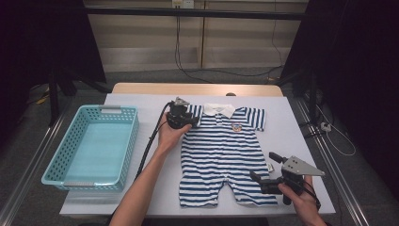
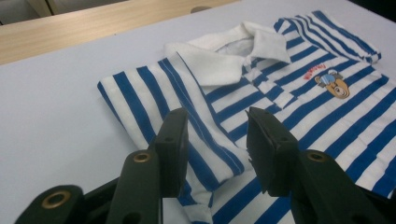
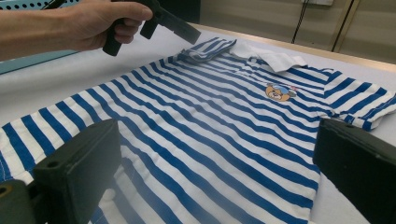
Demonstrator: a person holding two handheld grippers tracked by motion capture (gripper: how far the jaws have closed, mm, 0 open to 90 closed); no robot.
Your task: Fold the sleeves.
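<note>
High view: left claw [image 1: 190, 118] part-open over folded sleeve of striped romper [image 1: 226, 160], pads astride cloth without pinching, right claw [image 1: 264, 168] wide open and empty at romper's leg hem, romper flat on worktop [image 1: 291, 132] beside blue basket [image 1: 127, 141].

tongs [image 1: 190, 117]: black, cabled | right tongs [image 1: 266, 168]: grey three-cornered plate | forearms bare

The romper [image 1: 225, 153] lies on the table [image 1: 291, 136] between both grippers: left gripper [image 1: 190, 120] over its sleeve [image 2: 154, 107], right gripper [image 1: 266, 169] beside its leg. The basket [image 1: 56, 165] sits well left.
</note>
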